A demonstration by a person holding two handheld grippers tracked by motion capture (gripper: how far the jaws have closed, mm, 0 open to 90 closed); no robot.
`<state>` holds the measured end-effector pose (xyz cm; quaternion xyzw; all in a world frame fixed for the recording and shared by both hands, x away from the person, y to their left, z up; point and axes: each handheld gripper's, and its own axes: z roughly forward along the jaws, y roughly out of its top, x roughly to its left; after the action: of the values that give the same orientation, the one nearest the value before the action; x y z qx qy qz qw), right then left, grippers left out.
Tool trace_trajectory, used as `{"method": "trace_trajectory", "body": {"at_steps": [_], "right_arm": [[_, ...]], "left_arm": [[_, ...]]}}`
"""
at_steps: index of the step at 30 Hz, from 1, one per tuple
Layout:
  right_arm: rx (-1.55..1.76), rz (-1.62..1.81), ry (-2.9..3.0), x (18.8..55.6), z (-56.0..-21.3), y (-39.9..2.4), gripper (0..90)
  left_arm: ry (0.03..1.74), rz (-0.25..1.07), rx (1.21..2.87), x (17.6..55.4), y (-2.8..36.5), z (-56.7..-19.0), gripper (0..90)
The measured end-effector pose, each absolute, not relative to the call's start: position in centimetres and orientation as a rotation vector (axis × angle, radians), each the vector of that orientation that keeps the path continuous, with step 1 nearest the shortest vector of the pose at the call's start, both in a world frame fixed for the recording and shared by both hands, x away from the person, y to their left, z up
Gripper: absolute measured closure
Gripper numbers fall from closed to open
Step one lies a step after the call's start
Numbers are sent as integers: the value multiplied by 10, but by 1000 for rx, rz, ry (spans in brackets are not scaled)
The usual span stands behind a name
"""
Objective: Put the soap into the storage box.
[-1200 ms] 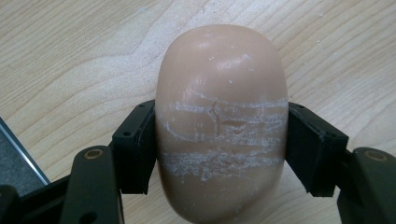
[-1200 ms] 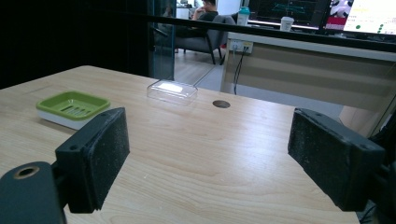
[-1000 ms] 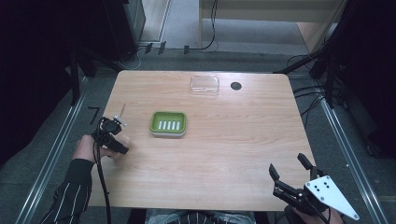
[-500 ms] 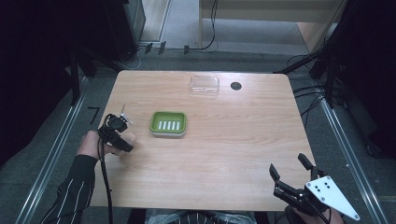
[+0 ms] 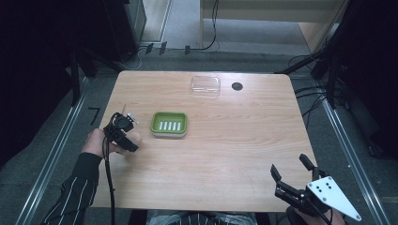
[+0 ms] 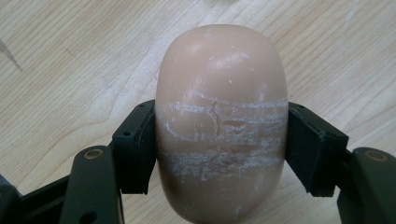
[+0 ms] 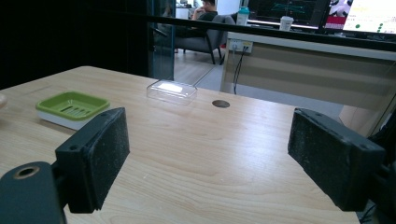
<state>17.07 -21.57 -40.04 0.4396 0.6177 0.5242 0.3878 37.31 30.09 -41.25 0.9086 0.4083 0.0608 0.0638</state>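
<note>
- Jaws of left gripper (image 5: pixel 133 139) pinch a beige oval soap bar (image 6: pixel 221 123) across its scuffed middle; both pads press on its sides.
- Soap bar sits over the worktop (image 5: pixel 225 154) near its left edge, just left of the green soap dish (image 5: pixel 169 124).
- Right gripper (image 5: pixel 290 174) at the near right corner, jaws spread, nothing between them.
- Clear plastic lid (image 5: pixel 205 86) lies near the far edge.

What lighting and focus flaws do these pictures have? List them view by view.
High view: the table is lit, the surroundings almost black. Left gripper view: the soap is sharp, with small shiny glints. Right gripper view: the near fingers look soft, and bright screens glare behind.
</note>
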Motion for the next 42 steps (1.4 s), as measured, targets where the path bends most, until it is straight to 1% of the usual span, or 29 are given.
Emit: {"method": "trace_trajectory", "body": {"at_steps": [14,26,42], "right_arm": [[1118,1336,1570,170,-400,-216,132],[1119,1334,1569,170,-400,-216,133],[1115,1328,1571,170,-400,-216,132]], "left_arm": [[1152,190,2776,378,284,-407,335],[1041,181,2795,381,265,-400,335],[944,200,2836,391,251,-393,335]]}}
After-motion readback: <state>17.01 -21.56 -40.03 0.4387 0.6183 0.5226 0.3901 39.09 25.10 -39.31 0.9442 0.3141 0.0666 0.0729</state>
